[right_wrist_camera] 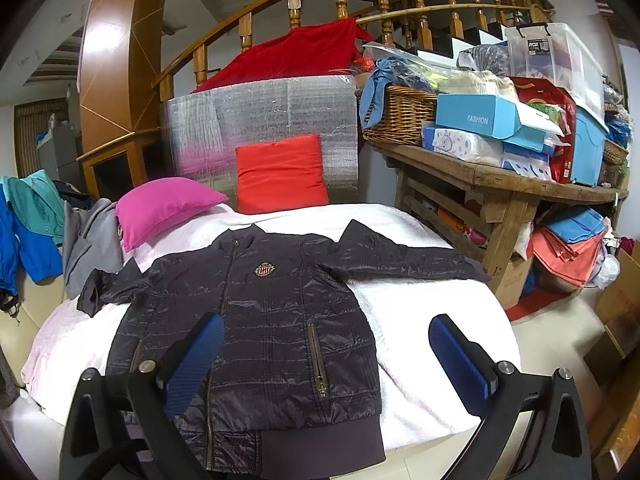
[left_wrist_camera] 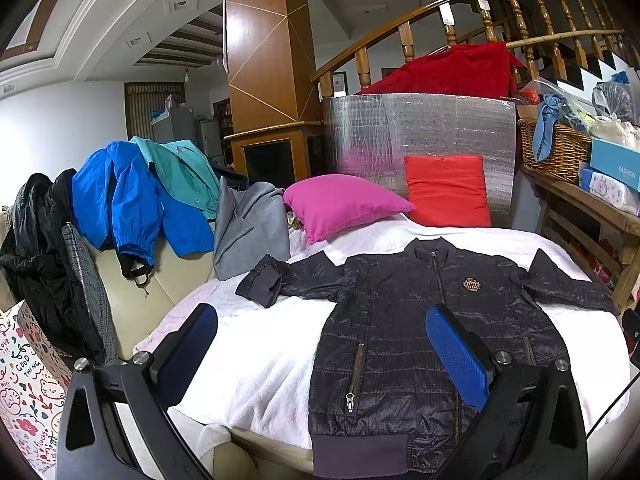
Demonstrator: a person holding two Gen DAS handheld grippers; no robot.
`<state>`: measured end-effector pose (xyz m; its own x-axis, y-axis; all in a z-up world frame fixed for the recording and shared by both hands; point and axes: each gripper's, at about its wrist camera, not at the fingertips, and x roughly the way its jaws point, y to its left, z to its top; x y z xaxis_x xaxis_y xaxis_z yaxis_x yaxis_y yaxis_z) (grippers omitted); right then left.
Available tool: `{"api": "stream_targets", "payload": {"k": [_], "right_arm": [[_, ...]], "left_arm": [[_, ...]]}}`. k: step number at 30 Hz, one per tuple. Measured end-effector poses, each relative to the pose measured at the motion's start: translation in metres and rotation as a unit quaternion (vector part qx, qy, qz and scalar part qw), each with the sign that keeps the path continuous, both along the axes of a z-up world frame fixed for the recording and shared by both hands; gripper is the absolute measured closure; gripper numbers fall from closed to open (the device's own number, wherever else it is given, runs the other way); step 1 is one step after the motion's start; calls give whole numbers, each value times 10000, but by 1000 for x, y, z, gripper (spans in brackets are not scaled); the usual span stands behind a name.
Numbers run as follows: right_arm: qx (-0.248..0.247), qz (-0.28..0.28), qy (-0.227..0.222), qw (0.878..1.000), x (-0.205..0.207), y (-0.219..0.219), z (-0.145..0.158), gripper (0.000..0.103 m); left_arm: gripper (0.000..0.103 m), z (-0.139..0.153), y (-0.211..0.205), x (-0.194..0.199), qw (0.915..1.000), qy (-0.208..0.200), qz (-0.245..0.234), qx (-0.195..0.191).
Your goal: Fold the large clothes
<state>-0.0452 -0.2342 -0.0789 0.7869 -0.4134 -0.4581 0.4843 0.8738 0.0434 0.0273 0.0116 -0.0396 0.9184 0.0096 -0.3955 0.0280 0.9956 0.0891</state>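
Dark jacket [left_wrist_camera: 404,320] lies flat, front up, zipped, sleeves spread on the white blanket [left_wrist_camera: 256,364], below the pink pillow [left_wrist_camera: 340,204]. Only the left view shows the coat pile [left_wrist_camera: 120,208]; only the right shows the cluttered desk [right_wrist_camera: 500,178]. Left hand-held gripper [left_wrist_camera: 326,344] and right hand-held gripper [right_wrist_camera: 326,352] both released, hovering over the jacket hem, empty.

Dark jacket [left_wrist_camera: 420,320] flat on white blanket [left_wrist_camera: 260,360]
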Motion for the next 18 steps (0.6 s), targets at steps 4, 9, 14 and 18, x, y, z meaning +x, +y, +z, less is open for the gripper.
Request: {"api": "stream_targets", "payload": {"k": [4,9,14,18], "right_arm": [[42,9,14,10000,0,0,-2,0],[75,12,49,10000,1,0,-4,0],[124,-2,50,9999,2,-3,-5,0],[175,-16,76,9998,4,-6,-7,0]], "left_arm": [[0,-1,-1,1,10000,19,2,11],[0,-1,-2,2,10000,37,-6,25],[0,-2,-2,4,10000,45,-18,41],[0,-3,-4,5,10000,43,-18,60]]}}
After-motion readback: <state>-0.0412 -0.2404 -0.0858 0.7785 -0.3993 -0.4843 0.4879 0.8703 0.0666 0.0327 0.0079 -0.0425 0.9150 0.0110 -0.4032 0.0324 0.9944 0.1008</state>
